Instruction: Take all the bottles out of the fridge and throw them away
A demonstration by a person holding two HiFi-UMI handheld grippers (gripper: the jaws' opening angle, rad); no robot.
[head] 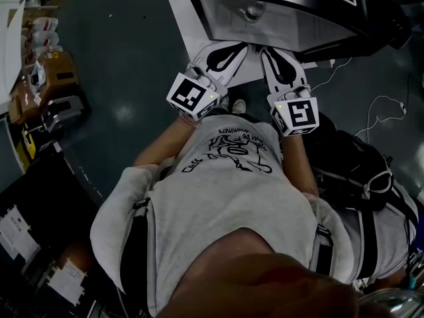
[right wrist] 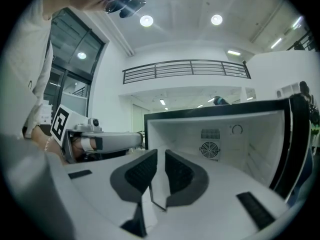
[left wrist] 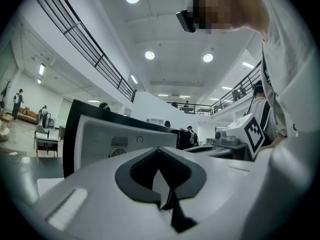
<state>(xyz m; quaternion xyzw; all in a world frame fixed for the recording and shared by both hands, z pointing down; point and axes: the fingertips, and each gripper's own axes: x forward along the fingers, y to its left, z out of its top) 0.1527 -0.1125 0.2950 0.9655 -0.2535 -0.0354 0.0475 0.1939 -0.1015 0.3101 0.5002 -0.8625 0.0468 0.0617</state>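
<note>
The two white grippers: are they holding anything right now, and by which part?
Nothing is held. The left gripper and the right gripper both have their jaws shut with nothing between them, in front of the open fridge.

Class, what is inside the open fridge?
The fridge shows white walls, a fan grille and a dial; no bottles visible. The right gripper hides its floor.

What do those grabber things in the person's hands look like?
The left hand-held gripper and the right hand-held gripper are white plastic, with dark grey ridged pads on their two jaws. Each carries a white cube with black square markers. The person wears a light grey T-shirt with black print.
</note>
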